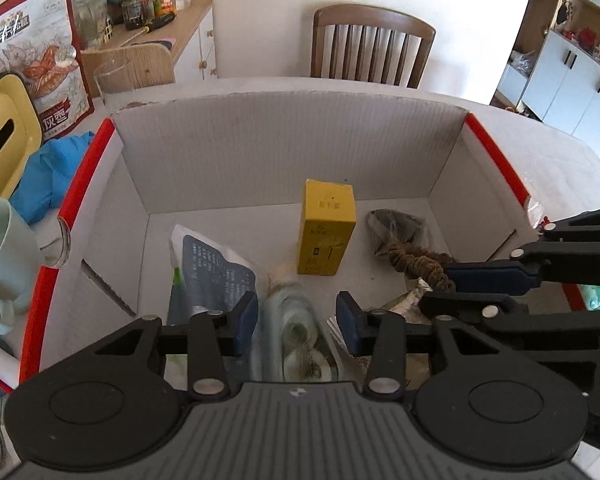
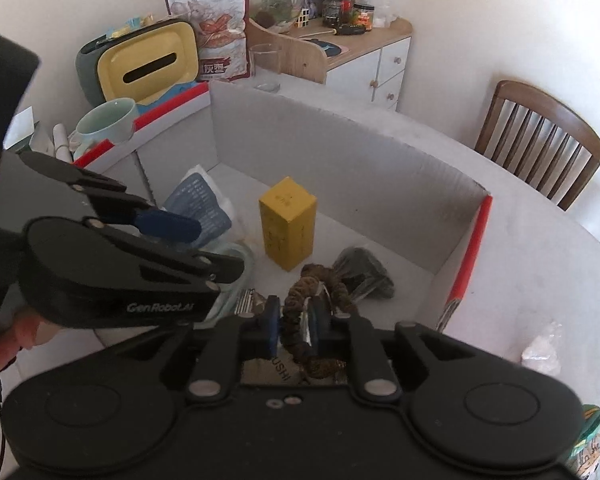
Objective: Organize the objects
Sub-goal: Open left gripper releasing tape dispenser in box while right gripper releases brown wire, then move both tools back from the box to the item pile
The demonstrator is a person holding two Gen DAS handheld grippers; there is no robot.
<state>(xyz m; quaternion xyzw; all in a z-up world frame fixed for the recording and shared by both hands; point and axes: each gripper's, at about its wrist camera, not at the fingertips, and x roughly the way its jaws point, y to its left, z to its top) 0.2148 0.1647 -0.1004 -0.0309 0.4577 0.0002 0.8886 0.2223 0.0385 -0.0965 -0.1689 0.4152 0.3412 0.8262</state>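
Note:
A white cardboard box (image 1: 284, 152) with red edges holds a yellow carton (image 1: 326, 232), a dark-printed pouch (image 1: 208, 268), a dark packet (image 1: 396, 224) and a clear glass container (image 1: 296, 336). My left gripper (image 1: 296, 320) is open above the glass container. My right gripper (image 2: 294, 320) is shut on a brown beaded bracelet (image 2: 296, 320) inside the box, near the dark packet (image 2: 364, 272). The yellow carton (image 2: 288, 224) stands upright behind it. In the left wrist view the right gripper (image 1: 446, 284) enters from the right, holding the bracelet (image 1: 416, 260).
Left of the box stand a pale green mug (image 1: 0, 264), a yellow tissue box (image 1: 0, 140), blue cloth (image 1: 48, 172) and a red snack bag (image 1: 32, 60). A drinking glass (image 2: 266, 64), a cluttered cabinet (image 2: 364, 56) and a wooden chair (image 1: 372, 48) stand beyond.

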